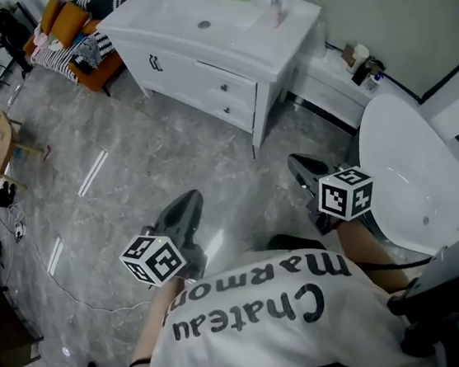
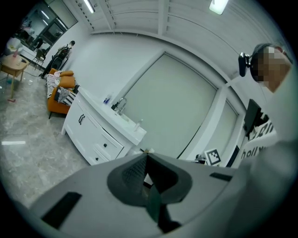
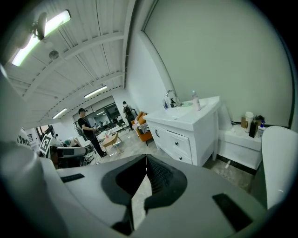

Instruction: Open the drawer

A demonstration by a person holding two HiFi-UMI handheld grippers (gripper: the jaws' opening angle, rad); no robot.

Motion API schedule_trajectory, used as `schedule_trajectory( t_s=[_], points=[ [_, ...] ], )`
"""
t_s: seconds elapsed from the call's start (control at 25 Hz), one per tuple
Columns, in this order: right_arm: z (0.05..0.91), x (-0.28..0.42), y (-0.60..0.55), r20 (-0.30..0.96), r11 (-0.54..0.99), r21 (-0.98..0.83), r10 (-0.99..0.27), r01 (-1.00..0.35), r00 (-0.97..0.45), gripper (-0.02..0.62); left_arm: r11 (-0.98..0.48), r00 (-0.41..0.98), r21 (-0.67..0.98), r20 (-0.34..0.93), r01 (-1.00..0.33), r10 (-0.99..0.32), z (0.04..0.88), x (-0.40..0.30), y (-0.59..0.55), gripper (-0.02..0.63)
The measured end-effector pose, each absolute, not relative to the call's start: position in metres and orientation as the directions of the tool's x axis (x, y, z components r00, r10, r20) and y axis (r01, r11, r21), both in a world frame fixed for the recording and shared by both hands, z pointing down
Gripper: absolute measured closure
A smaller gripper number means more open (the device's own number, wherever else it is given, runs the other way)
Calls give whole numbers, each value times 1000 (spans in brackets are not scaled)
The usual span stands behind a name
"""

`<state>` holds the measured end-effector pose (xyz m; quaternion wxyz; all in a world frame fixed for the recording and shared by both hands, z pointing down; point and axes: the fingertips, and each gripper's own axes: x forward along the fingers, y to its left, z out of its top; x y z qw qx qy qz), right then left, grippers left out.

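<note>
Grey marble floor [image 1: 152,163] spreads below, with a white vanity cabinet [image 1: 190,63] at its far side and a white tub [image 1: 410,165] to the right. The cabinet's two drawers [image 1: 231,93] are stacked on its right half and both are shut flush. Well short of them, the left tool [image 1: 189,202] and right tool [image 1: 298,163] hang side by side in the air, each with its jaws closed together on nothing.

Wht vanity drawer [image 1: 232,85], shut
</note>
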<state>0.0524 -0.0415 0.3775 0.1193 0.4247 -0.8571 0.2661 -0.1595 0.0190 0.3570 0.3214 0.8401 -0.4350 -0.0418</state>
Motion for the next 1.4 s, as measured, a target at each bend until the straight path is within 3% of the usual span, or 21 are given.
schedule_trajectory(
  t_s=[0.36, 0.64, 1.12, 1.4],
  points=[
    [357, -2, -85, 305, 594, -380, -644, -710, -702, 584, -351, 531, 542, 217, -763, -819, 351, -174, -31, 609],
    [384, -49, -137, 324, 614, -408, -594, -676, -736, 584, -357, 525, 519, 221, -777, -822, 373, -198, -77, 609],
    [449, -93, -309, 284, 483, -504, -690, -716, -666, 583, -349, 570, 536, 325, -769, -755, 416, -225, -214, 609],
    [526, -99, -387, 386, 399, -456, -717, -795, -581, 583, -340, 612, 579, 374, -741, -697, 446, -244, -265, 609]
  ],
)
